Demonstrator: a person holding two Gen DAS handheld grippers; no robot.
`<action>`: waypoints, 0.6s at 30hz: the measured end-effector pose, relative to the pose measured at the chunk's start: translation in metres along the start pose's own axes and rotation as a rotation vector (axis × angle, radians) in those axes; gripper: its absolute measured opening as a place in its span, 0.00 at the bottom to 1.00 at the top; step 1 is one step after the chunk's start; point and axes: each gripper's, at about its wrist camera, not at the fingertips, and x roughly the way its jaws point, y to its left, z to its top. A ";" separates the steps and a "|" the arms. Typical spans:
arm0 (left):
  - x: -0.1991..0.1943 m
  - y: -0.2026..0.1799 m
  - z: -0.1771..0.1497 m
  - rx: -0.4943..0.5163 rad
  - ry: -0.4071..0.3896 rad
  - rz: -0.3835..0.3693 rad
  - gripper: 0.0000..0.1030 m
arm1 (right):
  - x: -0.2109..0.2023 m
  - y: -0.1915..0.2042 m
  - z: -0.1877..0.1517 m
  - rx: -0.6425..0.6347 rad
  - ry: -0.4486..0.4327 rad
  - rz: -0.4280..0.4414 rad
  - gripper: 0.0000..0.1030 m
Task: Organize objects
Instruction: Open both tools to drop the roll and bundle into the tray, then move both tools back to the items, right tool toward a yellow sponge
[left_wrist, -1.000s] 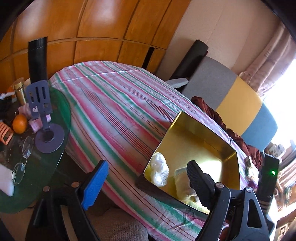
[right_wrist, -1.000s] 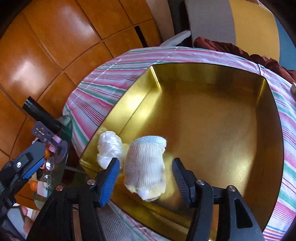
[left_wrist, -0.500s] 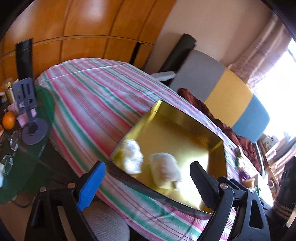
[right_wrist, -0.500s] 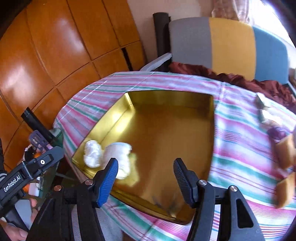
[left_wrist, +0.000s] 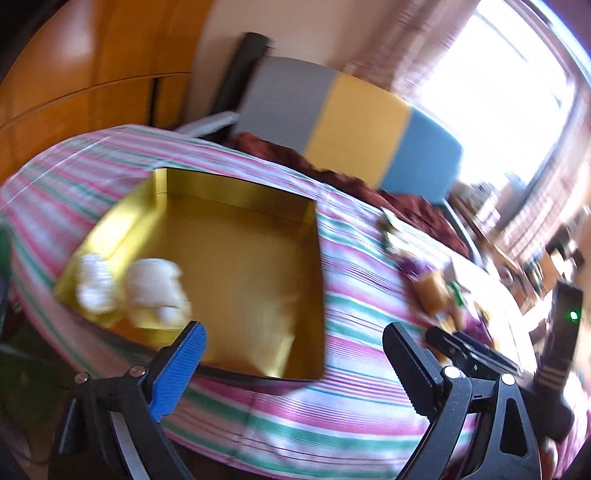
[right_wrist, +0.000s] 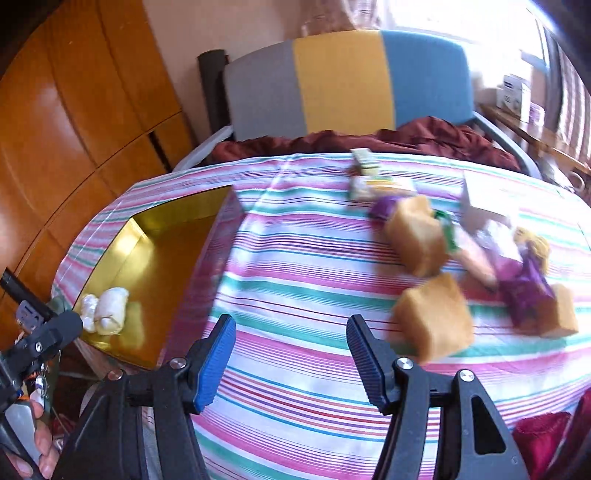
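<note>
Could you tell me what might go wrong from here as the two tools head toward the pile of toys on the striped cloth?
1. The doll lies tangled among the tan sponge blocks, so the right tool, empty, may grab two things at once.
2. Both tools sit close together; the left tool, jaws opening and empty, could collide with the right.
3. The gold box is near the bed edge; a nudge may tip it.
</note>
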 end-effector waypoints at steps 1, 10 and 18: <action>0.004 -0.011 -0.001 0.023 0.014 -0.013 0.96 | -0.003 -0.010 -0.003 0.012 -0.003 -0.012 0.61; 0.031 -0.078 -0.027 0.157 0.143 -0.115 0.97 | -0.022 -0.080 -0.015 0.047 0.020 -0.118 0.74; 0.047 -0.096 -0.047 0.203 0.230 -0.136 0.97 | -0.046 -0.167 -0.003 0.091 0.036 -0.296 0.76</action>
